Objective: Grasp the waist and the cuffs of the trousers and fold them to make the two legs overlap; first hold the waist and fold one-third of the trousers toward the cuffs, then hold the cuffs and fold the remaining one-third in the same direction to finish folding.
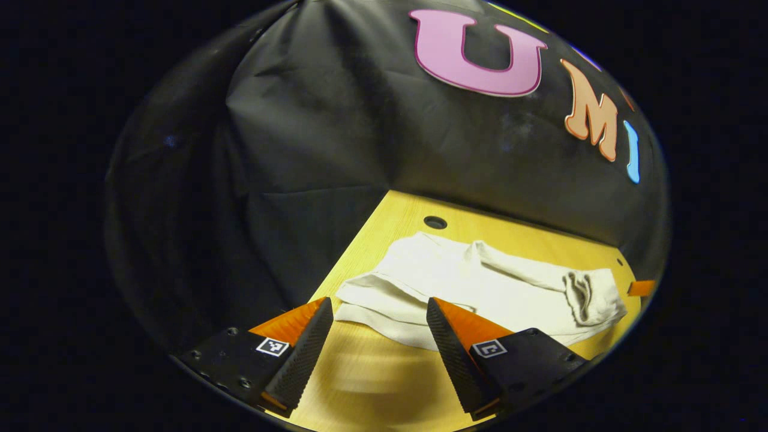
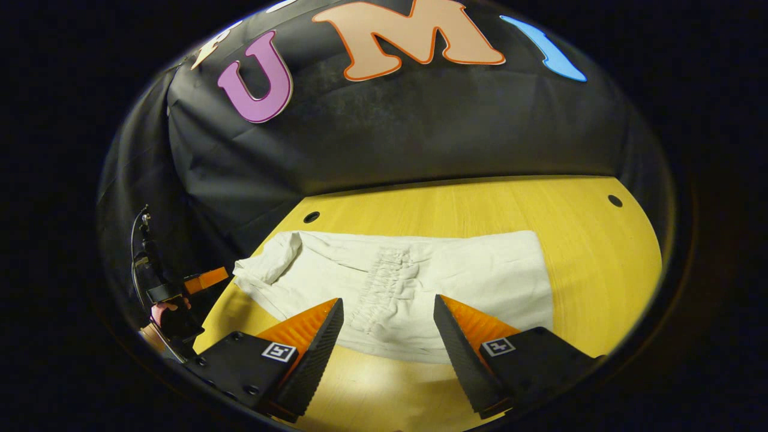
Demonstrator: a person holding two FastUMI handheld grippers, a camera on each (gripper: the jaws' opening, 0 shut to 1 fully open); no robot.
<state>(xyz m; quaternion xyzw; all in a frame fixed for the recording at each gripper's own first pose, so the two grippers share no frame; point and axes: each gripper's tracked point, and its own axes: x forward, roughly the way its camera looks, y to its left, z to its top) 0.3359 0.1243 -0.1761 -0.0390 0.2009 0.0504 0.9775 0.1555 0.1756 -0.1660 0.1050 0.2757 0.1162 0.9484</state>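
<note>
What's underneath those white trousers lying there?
The white trousers lie flat on a yellow wooden table, which shows bare all around them. The cloth covers whatever part of the table lies beneath. Both grippers hover open above the near edge, touching nothing.

The left gripper point(image 1: 379, 312) and the right gripper point(image 2: 388, 312) are both hanging wide open just above the trousers point(image 2: 456, 270), gripping nothing, while a hand point(image 2: 170, 312) is holding the left one.

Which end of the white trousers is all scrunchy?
The gathered elastic waist, lying just ahead of the right hand-held gripper. The other end is smooth with a floppy folded corner.
</note>
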